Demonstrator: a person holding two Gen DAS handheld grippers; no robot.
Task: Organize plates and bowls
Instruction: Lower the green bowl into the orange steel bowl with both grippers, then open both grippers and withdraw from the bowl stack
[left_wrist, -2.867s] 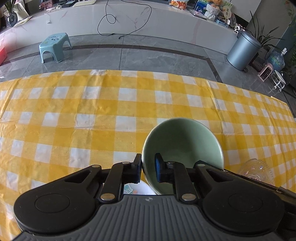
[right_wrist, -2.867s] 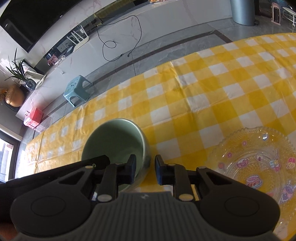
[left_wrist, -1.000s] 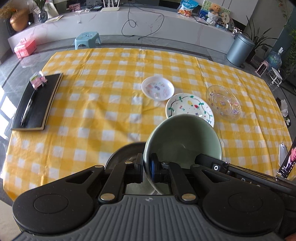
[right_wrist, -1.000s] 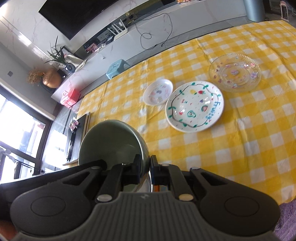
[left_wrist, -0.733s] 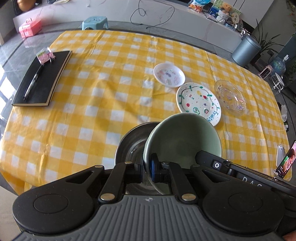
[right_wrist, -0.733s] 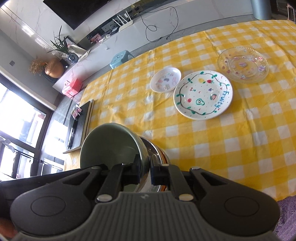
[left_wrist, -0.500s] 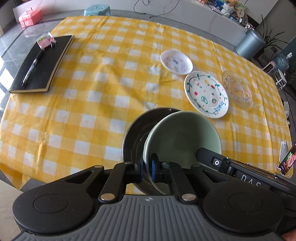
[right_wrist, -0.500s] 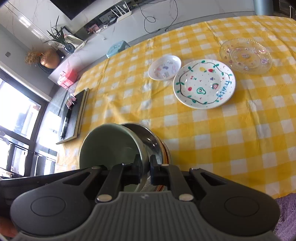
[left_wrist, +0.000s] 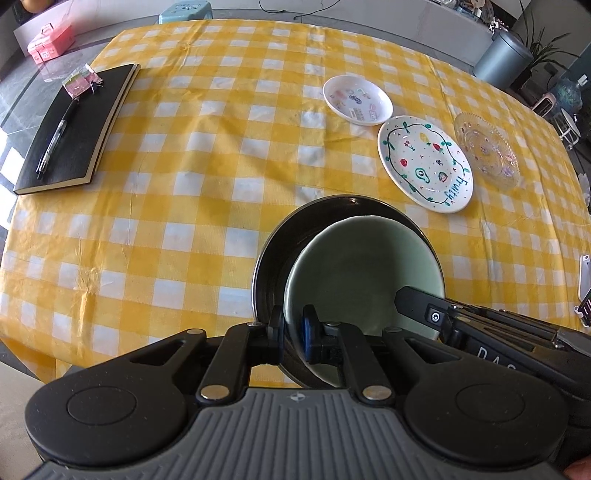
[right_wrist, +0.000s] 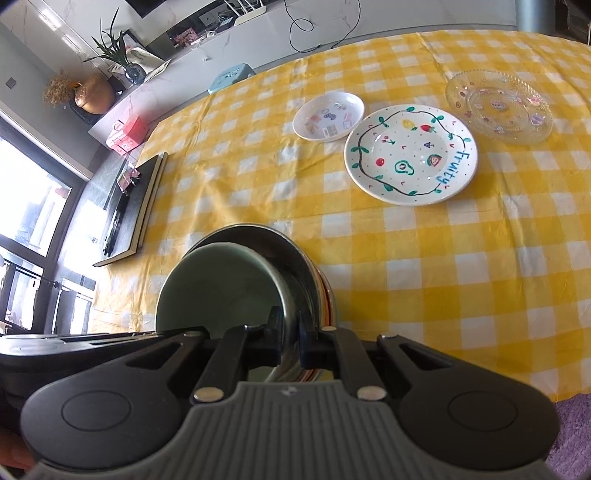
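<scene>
Both grippers hold a pale green bowl (left_wrist: 364, 266) by opposite rims, just above or inside a larger dark steel bowl (left_wrist: 280, 243) near the table's front edge; I cannot tell whether the two touch. My left gripper (left_wrist: 293, 332) is shut on the green bowl's left rim. My right gripper (right_wrist: 288, 332) is shut on its right rim, with the green bowl (right_wrist: 221, 284) and the steel bowl (right_wrist: 295, 254) showing ahead. Further back lie a small white dish (left_wrist: 357, 99), a white fruit-pattern plate (left_wrist: 424, 162) and a clear glass plate (left_wrist: 487, 148).
A yellow checked cloth (left_wrist: 207, 177) covers the table. A black notebook (left_wrist: 77, 129) with a pen lies at the far left. A phone (left_wrist: 583, 284) lies at the right edge. A bin (left_wrist: 502, 59), a stool and a pink box stand on the floor beyond.
Both grippers lifted the green bowl from the cloth, pulled back and carried it down over the steel bowl, which has come into fuller view beneath it.
</scene>
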